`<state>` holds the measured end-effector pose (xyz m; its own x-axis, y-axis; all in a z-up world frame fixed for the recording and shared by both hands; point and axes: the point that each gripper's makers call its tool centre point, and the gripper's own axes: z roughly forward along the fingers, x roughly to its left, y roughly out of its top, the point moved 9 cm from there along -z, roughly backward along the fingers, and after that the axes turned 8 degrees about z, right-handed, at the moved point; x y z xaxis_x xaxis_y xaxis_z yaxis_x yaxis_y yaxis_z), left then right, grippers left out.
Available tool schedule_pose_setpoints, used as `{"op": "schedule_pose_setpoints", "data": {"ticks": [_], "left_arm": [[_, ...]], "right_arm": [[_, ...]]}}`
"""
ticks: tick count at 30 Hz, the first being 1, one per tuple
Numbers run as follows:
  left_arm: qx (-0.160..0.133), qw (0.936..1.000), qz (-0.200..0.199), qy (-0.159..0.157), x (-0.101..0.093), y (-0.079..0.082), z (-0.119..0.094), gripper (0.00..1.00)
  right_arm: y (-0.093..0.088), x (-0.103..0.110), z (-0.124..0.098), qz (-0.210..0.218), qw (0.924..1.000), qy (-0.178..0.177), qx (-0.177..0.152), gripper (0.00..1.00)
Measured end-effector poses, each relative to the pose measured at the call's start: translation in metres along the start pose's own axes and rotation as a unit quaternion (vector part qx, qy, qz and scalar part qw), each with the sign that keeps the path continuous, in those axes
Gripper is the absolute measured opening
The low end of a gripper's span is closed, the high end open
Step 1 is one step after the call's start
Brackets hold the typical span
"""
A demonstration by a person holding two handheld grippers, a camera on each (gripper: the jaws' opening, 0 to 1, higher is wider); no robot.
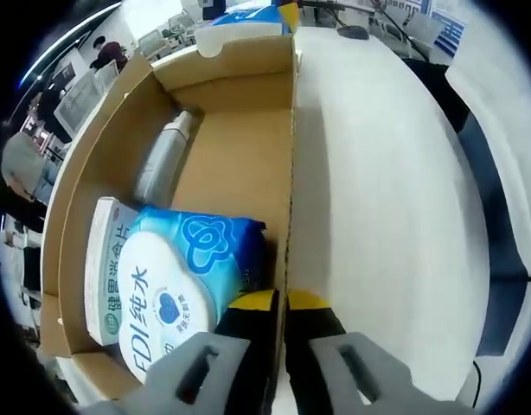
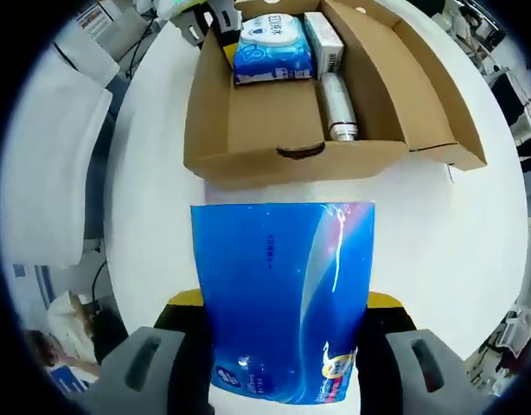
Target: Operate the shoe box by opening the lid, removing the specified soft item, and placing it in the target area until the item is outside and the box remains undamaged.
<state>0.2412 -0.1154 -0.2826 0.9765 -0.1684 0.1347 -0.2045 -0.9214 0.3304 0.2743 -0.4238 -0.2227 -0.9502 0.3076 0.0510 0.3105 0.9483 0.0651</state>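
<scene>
Just outside the open brown cardboard shoe box (image 2: pixel 274 130), over the white table (image 2: pixel 153 216), right gripper (image 2: pixel 287 346) is clamped on a glossy blue soft plastic pack (image 2: pixel 283 294). Left gripper (image 1: pixel 278 324) pinches box's side wall; inside box: blue-white wipes pack (image 1: pixel 183 277), grey bottle (image 1: pixel 162 160), white-green carton (image 1: pixel 105 268).

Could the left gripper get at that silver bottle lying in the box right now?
Probably not straight away. The left gripper is shut on the box wall, so it would have to let go first. After that the open top leaves the silver bottle uncovered, lying beyond the wipes pack.
</scene>
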Motion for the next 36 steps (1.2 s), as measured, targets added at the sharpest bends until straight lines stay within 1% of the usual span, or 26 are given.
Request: {"op": "schedule_pose_setpoints", "data": {"ticks": [6,13,17,25,28,30,36], "left_arm": [[-0.001,1.0,0.0,0.0,0.0,0.0,0.001,0.01],[0.0,1.0,0.0,0.0,0.0,0.0,0.0,0.01],[0.001,1.0,0.0,-0.002,0.001,-0.001,0.0,0.01],[0.0,1.0,0.0,-0.001,0.001,-0.003,0.0,0.01],[0.0,1.0,-0.001,-0.001,0.001,-0.003,0.0,0.01],[-0.001,1.0,-0.002,-0.002,0.001,-0.004,-0.001,0.01],[-0.002,1.0,-0.001,-0.002,0.001,-0.004,-0.001,0.01]], "right_arm": [[0.002,0.0,0.003,-0.002,1.0,0.005,0.0,0.65],[-0.001,-0.001,0.006,0.0,1.0,0.008,0.003,0.65],[-0.001,-0.001,0.01,-0.004,0.9999,0.011,0.005,0.65],[-0.001,-0.002,0.019,0.002,0.9998,0.017,0.008,0.65],[-0.001,-0.002,0.02,0.001,0.9997,0.021,0.008,0.65],[-0.001,-0.004,0.021,0.008,0.9996,0.024,0.007,0.66],[-0.001,-0.006,0.021,0.005,0.9996,0.026,0.009,0.66]]}}
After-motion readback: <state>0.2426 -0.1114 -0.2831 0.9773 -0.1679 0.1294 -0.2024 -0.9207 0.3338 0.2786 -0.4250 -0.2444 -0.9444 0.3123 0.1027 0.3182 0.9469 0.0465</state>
